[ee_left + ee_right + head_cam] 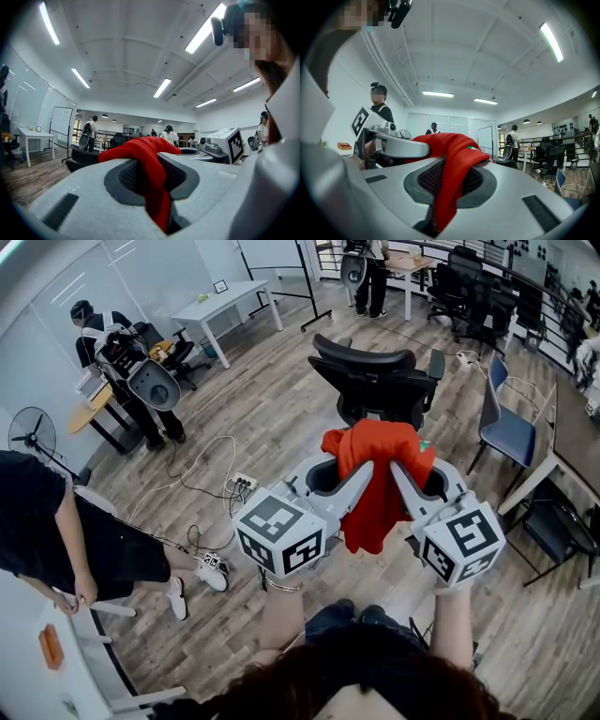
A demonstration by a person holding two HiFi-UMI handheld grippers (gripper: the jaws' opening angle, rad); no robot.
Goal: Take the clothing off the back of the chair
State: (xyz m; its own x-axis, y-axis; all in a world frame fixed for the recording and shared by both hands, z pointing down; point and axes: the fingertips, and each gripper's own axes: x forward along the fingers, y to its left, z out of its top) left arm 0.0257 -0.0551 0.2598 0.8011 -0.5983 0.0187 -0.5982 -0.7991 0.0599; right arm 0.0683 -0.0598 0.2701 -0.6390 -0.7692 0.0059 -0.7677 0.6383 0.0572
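Note:
A red garment (377, 486) hangs in the air in front of me, held up by both grippers and clear of the black office chair (377, 382) beyond it. My left gripper (367, 468) is shut on the garment's left upper edge, and red cloth (152, 173) runs down between its jaws. At the right upper edge my right gripper (396, 468) is shut on it too, with a fold of cloth (452, 183) pinched in the jaws. Both grippers point level, side by side. The chair back shows bare.
A blue chair (506, 427) and a dark desk (572, 442) stand to the right. A power strip with cables (239, 484) lies on the wooden floor at left. People stand at left (56, 540), back left (127, 362) and far back (370, 277). A white table (230, 306) stands behind.

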